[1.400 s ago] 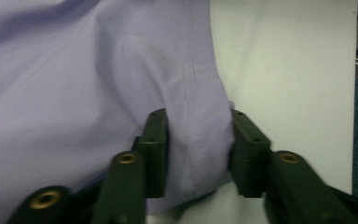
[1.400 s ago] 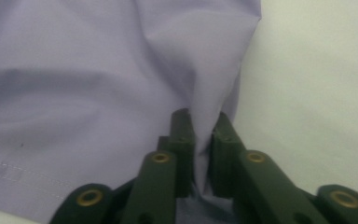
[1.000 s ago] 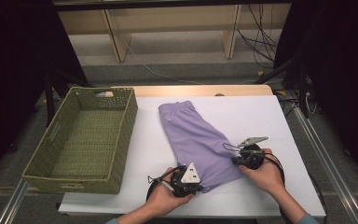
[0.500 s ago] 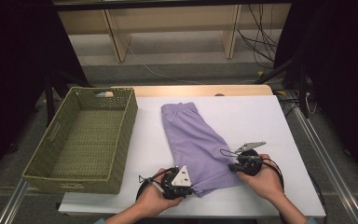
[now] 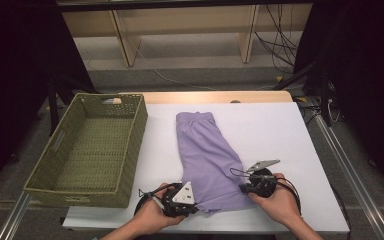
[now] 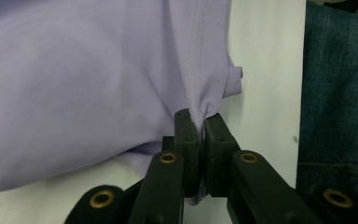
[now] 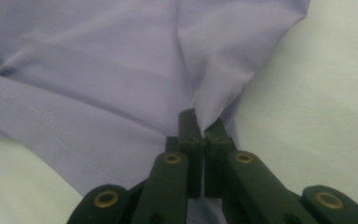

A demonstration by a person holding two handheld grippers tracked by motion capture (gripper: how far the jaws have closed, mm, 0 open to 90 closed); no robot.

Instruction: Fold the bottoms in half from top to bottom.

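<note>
Lilac shorts (image 5: 208, 160): soft matt woven cloth, smooth, stitched seams, creased near table's near edge. Basket (image 5: 92, 150): rough olive wicker weave. Table (image 5: 275, 130): matt white, smooth. Left gripper (image 6: 200, 123), right gripper (image 7: 201, 126): matt black plastic, brass-coloured rivets.

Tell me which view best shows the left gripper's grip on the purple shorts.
Left gripper view: the left gripper pinches the purple shorts at a seam. High view shows both from afar; right gripper view shows the shorts.
</note>
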